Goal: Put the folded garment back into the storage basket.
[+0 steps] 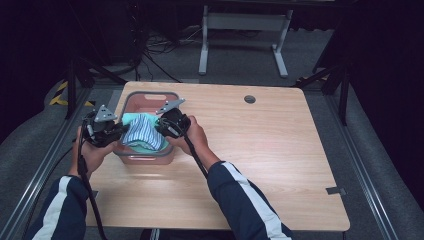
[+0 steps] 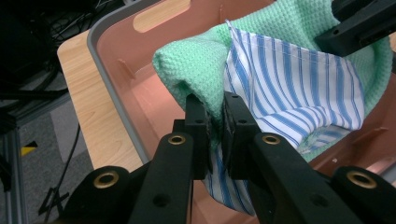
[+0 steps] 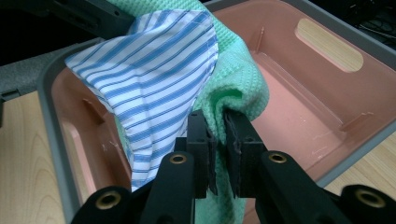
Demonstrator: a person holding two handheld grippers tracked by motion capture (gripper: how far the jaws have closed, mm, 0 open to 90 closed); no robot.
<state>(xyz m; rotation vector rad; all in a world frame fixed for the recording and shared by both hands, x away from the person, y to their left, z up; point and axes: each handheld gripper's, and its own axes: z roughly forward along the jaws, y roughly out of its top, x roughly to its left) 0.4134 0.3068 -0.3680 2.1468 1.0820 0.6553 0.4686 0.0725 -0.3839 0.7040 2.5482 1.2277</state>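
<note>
**Two grippers hold bunched cloths over the pink basin**

At the left part of the wooden table [image 1: 260,150] sits a pink basin [image 1: 131,102] with a grey rim, its long side running away from the person. Over it hangs a green waffle-weave cloth [image 1: 129,119] with a blue-and-white striped cloth [image 1: 145,132] lying against it. The bundle stretches across the basin from one hand to the other, so its long axis runs left to right, sagging in the middle.

The left gripper [image 2: 213,122] has its jaws pinched narrow on a fold of the green cloth, the striped one just beside. The right gripper [image 3: 219,135] is likewise clamped on a green fold at the opposite end, striped fabric touching its left jaw.
</note>
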